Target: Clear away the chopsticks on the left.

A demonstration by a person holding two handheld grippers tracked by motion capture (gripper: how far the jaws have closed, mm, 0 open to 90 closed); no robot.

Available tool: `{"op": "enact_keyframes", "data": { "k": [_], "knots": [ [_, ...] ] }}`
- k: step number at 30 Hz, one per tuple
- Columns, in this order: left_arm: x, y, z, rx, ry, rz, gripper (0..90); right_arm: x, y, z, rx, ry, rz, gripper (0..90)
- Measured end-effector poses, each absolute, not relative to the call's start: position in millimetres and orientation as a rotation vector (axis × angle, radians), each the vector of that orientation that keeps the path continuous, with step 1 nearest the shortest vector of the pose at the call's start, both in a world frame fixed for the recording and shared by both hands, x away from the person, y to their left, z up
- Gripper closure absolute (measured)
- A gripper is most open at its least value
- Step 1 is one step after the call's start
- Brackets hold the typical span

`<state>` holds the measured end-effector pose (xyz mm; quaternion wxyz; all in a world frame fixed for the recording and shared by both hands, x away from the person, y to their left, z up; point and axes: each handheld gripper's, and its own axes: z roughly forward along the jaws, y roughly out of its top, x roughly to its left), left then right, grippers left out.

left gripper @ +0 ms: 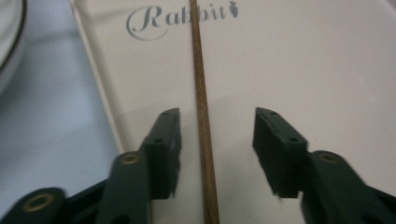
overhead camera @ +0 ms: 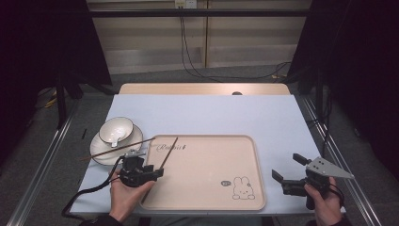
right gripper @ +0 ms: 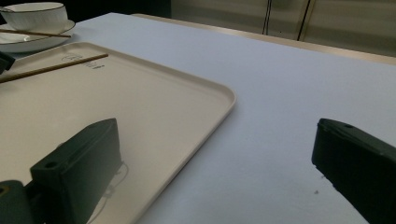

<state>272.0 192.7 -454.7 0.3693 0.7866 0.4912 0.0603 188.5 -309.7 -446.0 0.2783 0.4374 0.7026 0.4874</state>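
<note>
Left gripper [left gripper: 217, 140] open astride chopstick [left gripper: 201, 102] on tray [left gripper: 303, 70], untouched; right gripper [right gripper: 219, 163] wide open, empty.

Lab rig: black curtains [overhead camera: 42, 42], alu frame [overhead camera: 42, 160], cables [overhead camera: 197, 61].

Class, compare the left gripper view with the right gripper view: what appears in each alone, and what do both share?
Left gripper view alone: the grey "Rabbit" lettering read clearly, and the open left gripper with one brown wooden chopstick lying between its jaws, untouched.

Right gripper view alone: the white bowl on its white saucer, a second chopstick across them, and the open right gripper.

Both: the beige tray and the pale blue tabletop.
</note>
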Motion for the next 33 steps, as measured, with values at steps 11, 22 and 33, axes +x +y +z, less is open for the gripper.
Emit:
{"op": "enact_keyframes", "data": {
  "k": [11,22,33],
  "knots": [
    [265,210,-436,1.99,1.005,0.239,15.3,188,-310,-446,1.171,1.877,1.313,0.8],
    [263,245,-427,1.999,0.836,0.239,3.2,189,-310,-446,1.169,1.872,1.312,0.9],
    [265,281,-425,1.959,0.749,0.301,3.1,188,-310,-446,1.172,1.873,1.313,0.9]
  ]
}}
